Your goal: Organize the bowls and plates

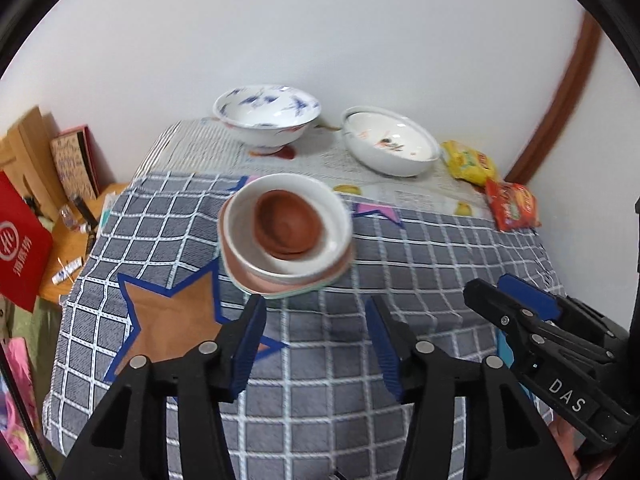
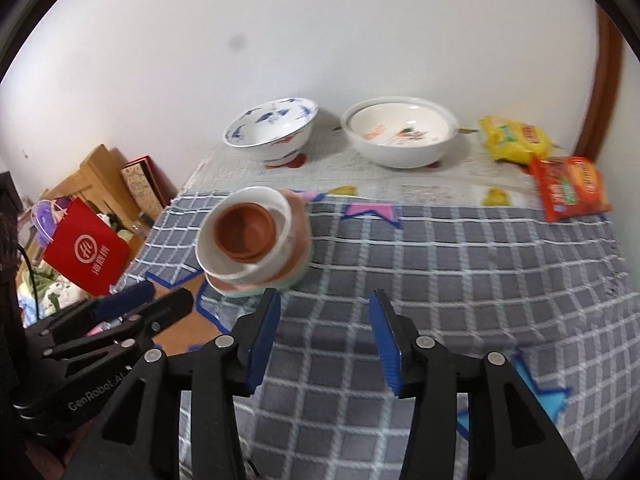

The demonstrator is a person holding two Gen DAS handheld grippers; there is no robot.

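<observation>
A lived-in room of a home; a table (image 1: 440,248) under a checked cloth (image 1: 360,360) against a plain white wall (image 1: 320,40); crockery bowls (image 1: 267,120) and snack packets (image 2: 568,188) on it; a red shopping bag (image 2: 90,250) and boxes (image 1: 28,148) piled beside.

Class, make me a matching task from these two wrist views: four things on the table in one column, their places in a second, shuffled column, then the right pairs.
Things:
1. brown bowl
2. blue-patterned bowl
3. red snack packet
4. left gripper

Places:
A. far edge, by the wall
B. open, just short of the stack
C. topmost in the stack
D. right edge, beside the yellow packet

Pairs: 1-C, 2-A, 3-D, 4-B
</observation>
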